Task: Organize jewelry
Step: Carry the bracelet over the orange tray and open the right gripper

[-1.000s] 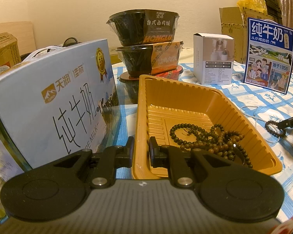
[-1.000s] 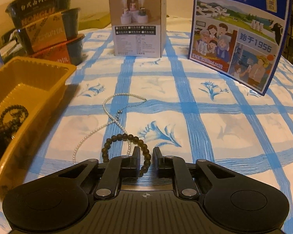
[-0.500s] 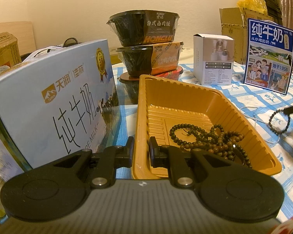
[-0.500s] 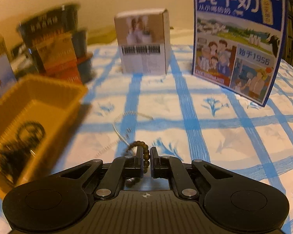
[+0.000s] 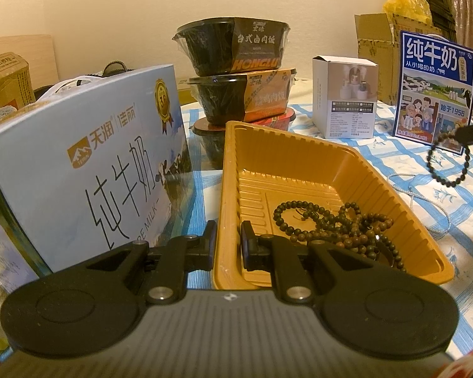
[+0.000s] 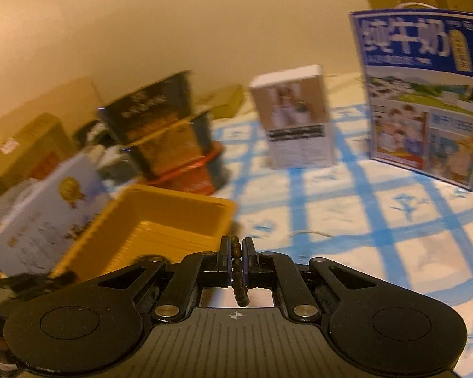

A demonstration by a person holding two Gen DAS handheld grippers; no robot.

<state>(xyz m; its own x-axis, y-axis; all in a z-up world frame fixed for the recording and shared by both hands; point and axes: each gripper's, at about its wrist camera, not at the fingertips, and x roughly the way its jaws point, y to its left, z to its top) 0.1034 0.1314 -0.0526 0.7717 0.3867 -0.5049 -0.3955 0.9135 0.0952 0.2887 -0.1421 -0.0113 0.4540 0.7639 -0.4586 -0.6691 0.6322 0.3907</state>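
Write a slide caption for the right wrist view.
Right gripper pinches dark beaded bracelet, near yellow plastic tray.

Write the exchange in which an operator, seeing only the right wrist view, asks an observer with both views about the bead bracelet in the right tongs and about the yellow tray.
Operator: My right tongs are shut on the bracelet, but I see only a few beads. Is it off the cloth?
Observer: Yes. In the left wrist view it hangs from the tongs as a whole loop, clear of the cloth.
Operator: The tray is blurred here. What is in it?
Observer: A heap of brown bead strings lies at the end of the tray nearest the left wrist camera.
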